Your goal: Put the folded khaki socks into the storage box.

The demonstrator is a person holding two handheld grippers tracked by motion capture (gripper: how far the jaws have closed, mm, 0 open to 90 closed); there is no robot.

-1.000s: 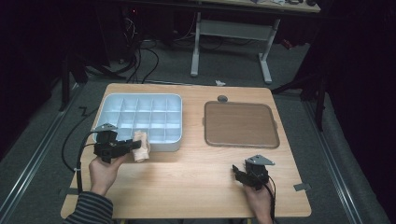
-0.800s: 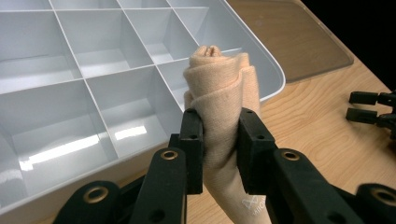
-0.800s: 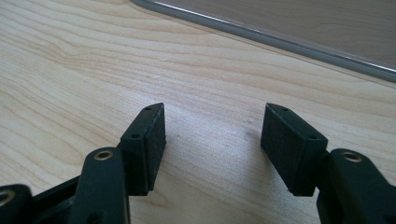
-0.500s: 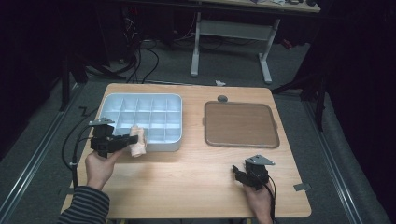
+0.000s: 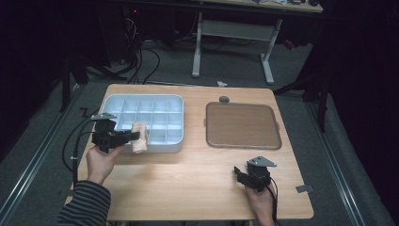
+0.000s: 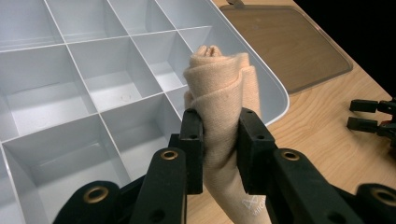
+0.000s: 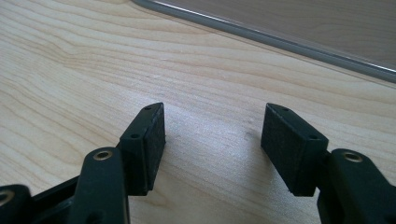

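Left claw [image 6: 219,140]: clamped mid-length on the rolled peach-coloured cloth bundle [image 6: 224,93], both pads pressing into the fabric.
Cloth bundle: at the near right corner of the pale blue plastic compartment tray [image 5: 110,101], over its near rim, toward the tabletop's [image 5: 188,179] left side.
Handling: looks soft, light and squashy; likely to unroll if pinched at an end.
Best hold: across the middle of the roll, as now, firm enough to keep the layers together.
Right claw [image 7: 212,140]: jaws wide, nothing between them, resting near the tabletop's near right corner, by the brown flat tray lid [image 5: 242,125].
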